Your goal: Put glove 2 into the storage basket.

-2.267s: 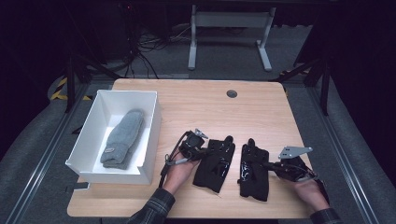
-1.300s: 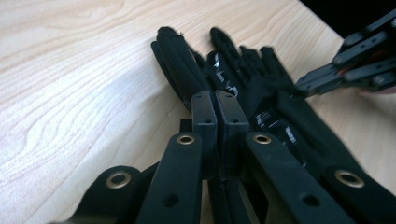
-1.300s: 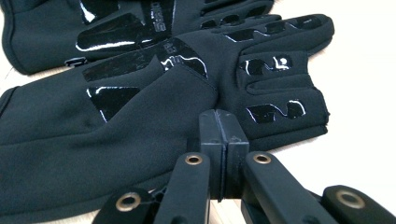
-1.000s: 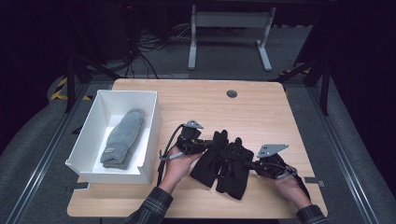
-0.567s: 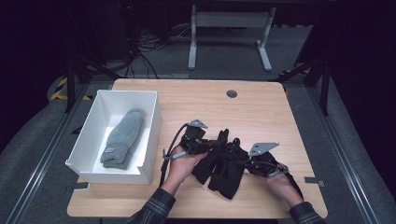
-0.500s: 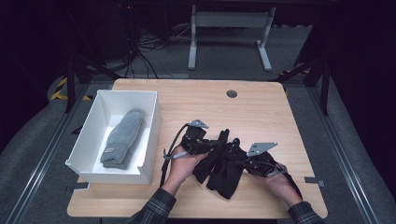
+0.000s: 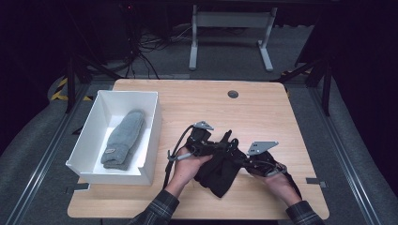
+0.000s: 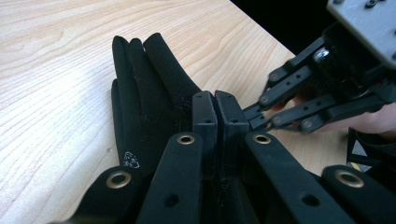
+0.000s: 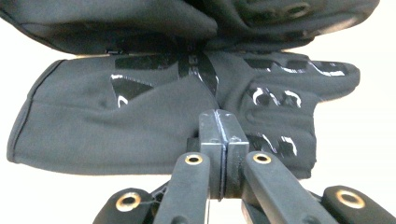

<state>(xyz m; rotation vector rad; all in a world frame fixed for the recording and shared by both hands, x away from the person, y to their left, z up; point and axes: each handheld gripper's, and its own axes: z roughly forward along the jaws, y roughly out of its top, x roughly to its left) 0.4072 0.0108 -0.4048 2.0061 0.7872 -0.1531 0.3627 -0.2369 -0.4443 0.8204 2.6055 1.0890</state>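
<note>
Two black gloves (image 7: 220, 169) are bunched together near the table's front middle. My left gripper (image 7: 212, 145) is shut on the left glove (image 8: 140, 88), whose fingers lie flat on the wood beyond the jaw tips (image 8: 215, 100). On the other side, my right gripper (image 7: 244, 158) is shut on the edge of the other glove (image 9: 116, 121), which is lifted with its shiny palm print facing the camera. More black glove fabric (image 9: 140, 23) overhangs it. The right gripper's linkage (image 8: 303, 98) sits close beside the left jaws.
A white open box (image 7: 94, 136) stands at the left of the wooden table (image 7: 263, 108), with a grey knitted mitten (image 7: 123, 138) inside. A round cable hole (image 7: 233, 94) is at the back. Metal rails and dark floor surround the table.
The gloves lay flat and apart at first. Both hands have drawn them together toward the middle, and the right glove has been lifted onto the left one.
</note>
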